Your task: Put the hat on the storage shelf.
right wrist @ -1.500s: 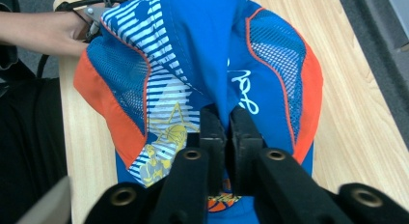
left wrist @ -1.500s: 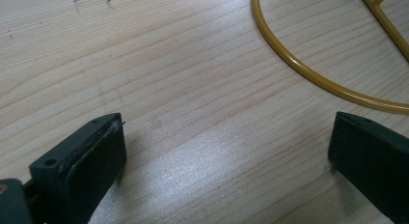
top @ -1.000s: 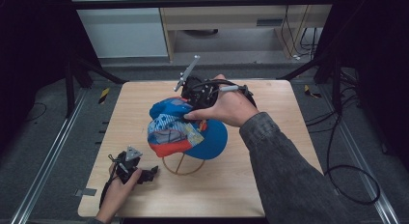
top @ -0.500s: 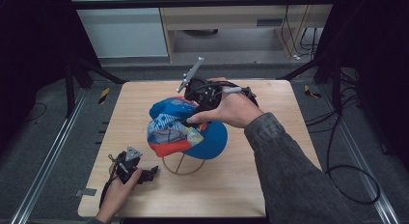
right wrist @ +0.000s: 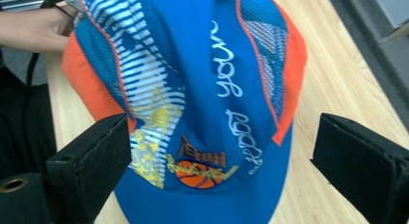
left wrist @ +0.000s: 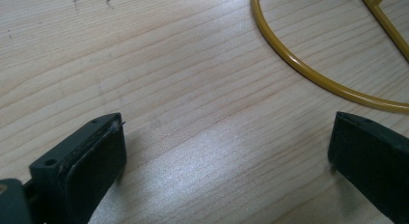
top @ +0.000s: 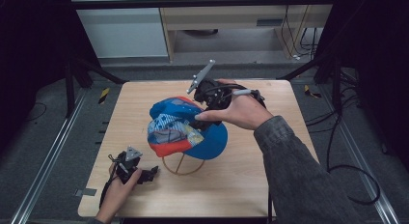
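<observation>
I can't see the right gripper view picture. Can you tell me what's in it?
A blue cap with orange edges, white stripes and a basketball badge sits close up over a wooden table. The right gripper has just been opening; its two black jaws stand wide apart on either side of the cap's brim, not pressing on it.

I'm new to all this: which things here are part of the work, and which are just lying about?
Part of the work:
- blue and orange cap
- yellow wire stand under the cap
- right gripper, jaws just opened, cap between them
- left gripper, open, resting on the table

Lying about:
- cables on the floor
</observation>
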`<state>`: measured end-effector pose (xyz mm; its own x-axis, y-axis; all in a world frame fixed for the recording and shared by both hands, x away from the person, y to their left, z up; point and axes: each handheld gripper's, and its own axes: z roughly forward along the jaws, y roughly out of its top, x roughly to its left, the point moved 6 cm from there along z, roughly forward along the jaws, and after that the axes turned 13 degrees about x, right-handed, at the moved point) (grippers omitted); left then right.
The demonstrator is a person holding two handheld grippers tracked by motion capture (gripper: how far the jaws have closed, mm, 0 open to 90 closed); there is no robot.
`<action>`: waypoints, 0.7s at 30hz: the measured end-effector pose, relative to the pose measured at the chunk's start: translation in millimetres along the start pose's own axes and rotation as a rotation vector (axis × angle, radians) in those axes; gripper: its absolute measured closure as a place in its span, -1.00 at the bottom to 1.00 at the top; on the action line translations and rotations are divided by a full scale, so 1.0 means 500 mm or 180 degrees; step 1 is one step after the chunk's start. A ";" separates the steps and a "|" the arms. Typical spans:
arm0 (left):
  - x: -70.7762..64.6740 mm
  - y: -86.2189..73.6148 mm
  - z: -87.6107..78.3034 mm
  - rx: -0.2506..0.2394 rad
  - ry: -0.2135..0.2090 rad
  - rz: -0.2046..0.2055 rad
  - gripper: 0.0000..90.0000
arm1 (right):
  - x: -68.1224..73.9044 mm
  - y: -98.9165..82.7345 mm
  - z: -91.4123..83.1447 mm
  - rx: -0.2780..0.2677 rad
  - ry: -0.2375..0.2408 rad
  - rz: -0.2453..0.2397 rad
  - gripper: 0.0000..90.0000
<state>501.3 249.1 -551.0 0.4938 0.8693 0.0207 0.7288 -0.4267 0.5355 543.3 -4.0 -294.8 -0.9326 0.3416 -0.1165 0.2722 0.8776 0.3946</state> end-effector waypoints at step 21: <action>0.000 -0.001 -0.001 0.0007 0.0002 0.0009 -1.00 | -0.033 -0.083 -0.023 -0.0239 -0.0136 0.0220 -0.84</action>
<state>500.9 249.3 -550.9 0.4955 0.8683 0.0227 0.7284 -0.4296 0.5337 544.7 -49.8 -298.9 -0.9008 0.4158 -0.1249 0.3154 0.8244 0.4700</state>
